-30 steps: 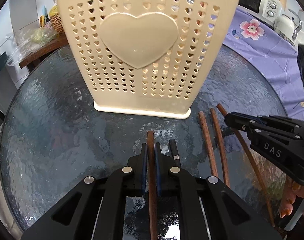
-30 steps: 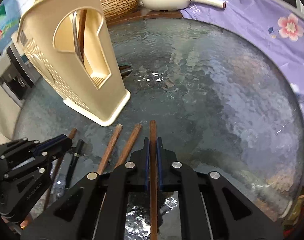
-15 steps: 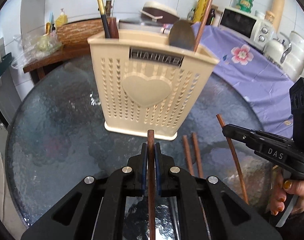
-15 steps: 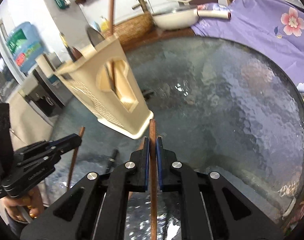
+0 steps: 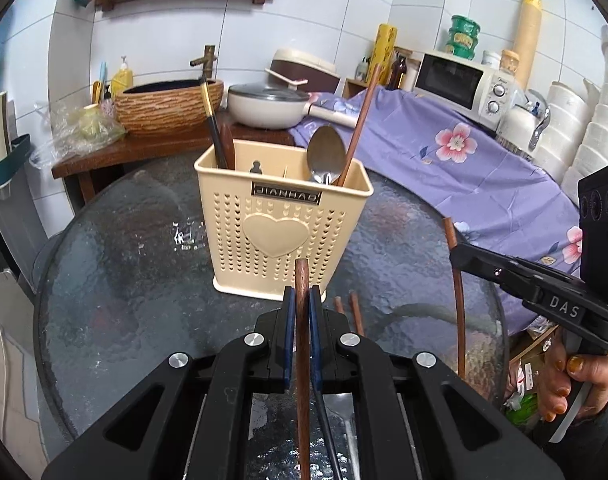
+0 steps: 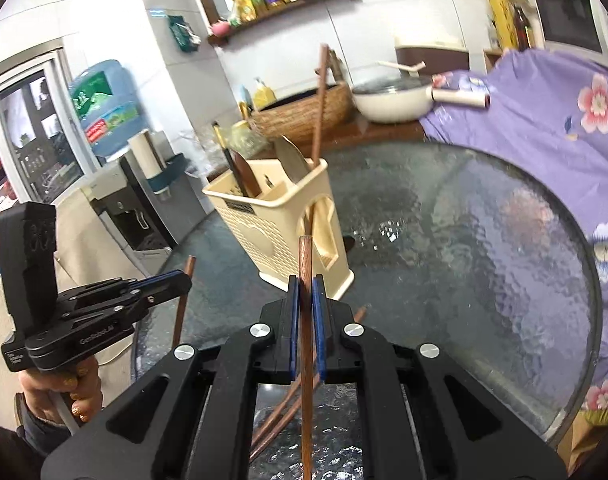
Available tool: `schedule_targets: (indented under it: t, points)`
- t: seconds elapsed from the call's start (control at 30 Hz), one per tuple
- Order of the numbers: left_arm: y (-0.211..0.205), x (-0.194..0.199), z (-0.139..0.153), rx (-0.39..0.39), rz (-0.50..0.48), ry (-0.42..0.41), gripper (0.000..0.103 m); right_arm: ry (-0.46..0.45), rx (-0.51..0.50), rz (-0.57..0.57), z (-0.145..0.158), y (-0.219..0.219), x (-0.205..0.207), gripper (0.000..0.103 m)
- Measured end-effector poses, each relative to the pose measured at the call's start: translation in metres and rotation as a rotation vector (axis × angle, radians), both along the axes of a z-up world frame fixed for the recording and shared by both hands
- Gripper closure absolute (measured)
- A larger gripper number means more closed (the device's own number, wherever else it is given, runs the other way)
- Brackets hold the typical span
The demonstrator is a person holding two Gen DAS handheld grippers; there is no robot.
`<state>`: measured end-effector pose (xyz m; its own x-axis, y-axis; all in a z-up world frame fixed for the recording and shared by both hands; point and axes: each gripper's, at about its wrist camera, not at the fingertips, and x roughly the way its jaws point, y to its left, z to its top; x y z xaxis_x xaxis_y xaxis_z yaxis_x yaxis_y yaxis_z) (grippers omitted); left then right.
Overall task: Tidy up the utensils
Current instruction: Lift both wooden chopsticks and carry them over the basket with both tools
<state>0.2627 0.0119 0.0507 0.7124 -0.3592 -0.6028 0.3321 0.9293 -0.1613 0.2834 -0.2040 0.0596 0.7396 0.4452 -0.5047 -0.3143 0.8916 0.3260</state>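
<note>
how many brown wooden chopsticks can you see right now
5: one in the left gripper, one in the right gripper, two on the table, one in the holder. More may be hidden.

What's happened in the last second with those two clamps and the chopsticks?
Both grippers rose from the glass table, each lifting a brown chopstick clear of it: the left gripper one, the right gripper another. Nothing was newly grabbed or released. The cream holder and two chopsticks lying on the glass stayed put.
</note>
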Motion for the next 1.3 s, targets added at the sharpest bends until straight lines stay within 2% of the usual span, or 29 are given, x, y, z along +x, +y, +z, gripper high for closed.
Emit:
schedule_targets:
  t: [0.27,0.67,0.9,1.07,1.3]
  points:
    - [0.007,-0.015,0.021,-0.039,-0.008,-0.053,0.096,-0.089,0.005,0.025,0.029,-0.002,-0.022,0.096]
    - [0.014,-0.025,0.039,-0.076,-0.030,-0.089,0.096,-0.132,-0.019,0.050,0.047,0.003,-0.032,0.096]
    - [0.019,-0.027,0.057,-0.079,-0.033,-0.130,0.096,-0.185,-0.026,0.048,0.075,0.000,-0.034,0.096]
    - [0.020,-0.026,0.083,-0.072,-0.030,-0.186,0.096,-0.218,-0.017,0.073,0.104,0.001,-0.028,0.096]
    - [0.025,-0.012,0.133,-0.099,-0.021,-0.257,0.097,-0.257,-0.003,0.090,0.150,0.007,-0.007,0.096]
